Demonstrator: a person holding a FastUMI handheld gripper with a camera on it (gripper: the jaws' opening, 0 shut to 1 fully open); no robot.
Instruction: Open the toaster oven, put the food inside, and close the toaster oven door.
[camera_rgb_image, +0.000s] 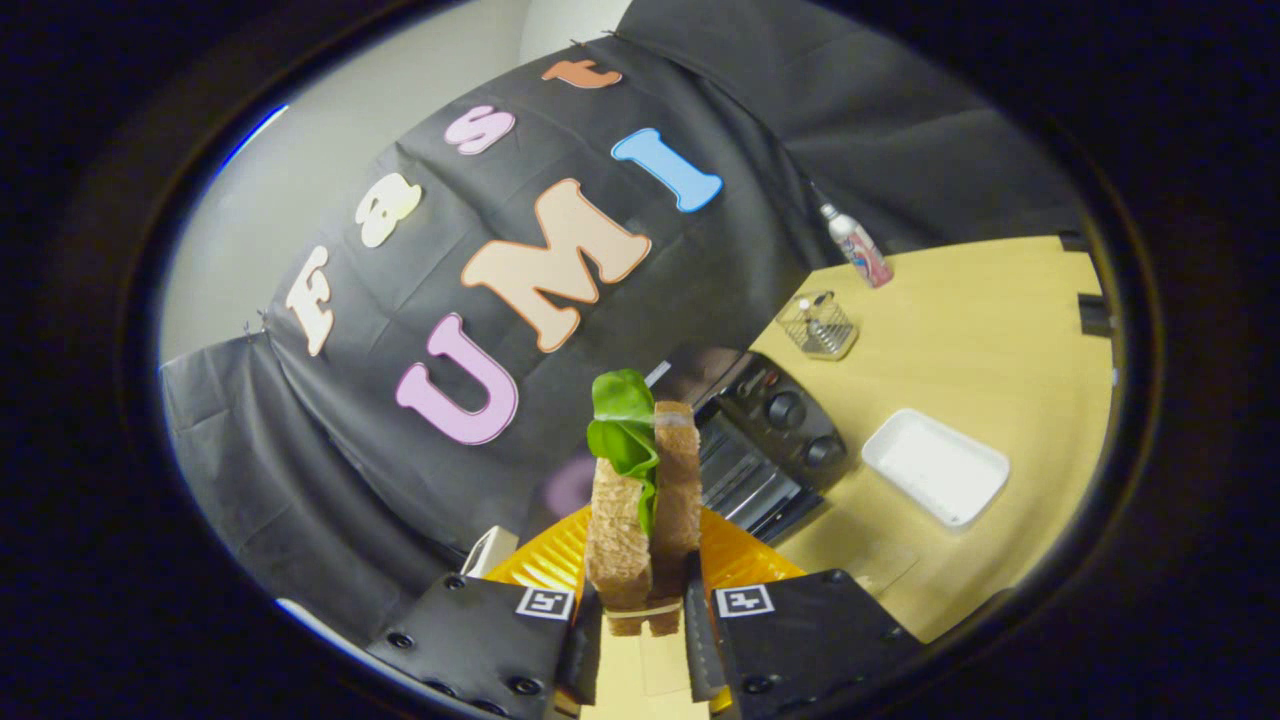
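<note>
My gripper (642, 615) is shut on a sandwich (645, 505) of two brown bread slices with green lettuce sticking out at its far end. The sandwich stands on edge between the fingers, lifted above a yellow ribbed plate (735, 560). Just beyond the sandwich stands the black toaster oven (770, 440) with two round knobs; its door hangs open and the wire rack inside shows. The whole scene is tilted in the gripper view.
A white rectangular tray (935, 467) lies on the wooden table (1000, 340) beside the oven. Further off stand a small wire basket (818, 325) and a spray bottle (856, 247) against the black cloth wall.
</note>
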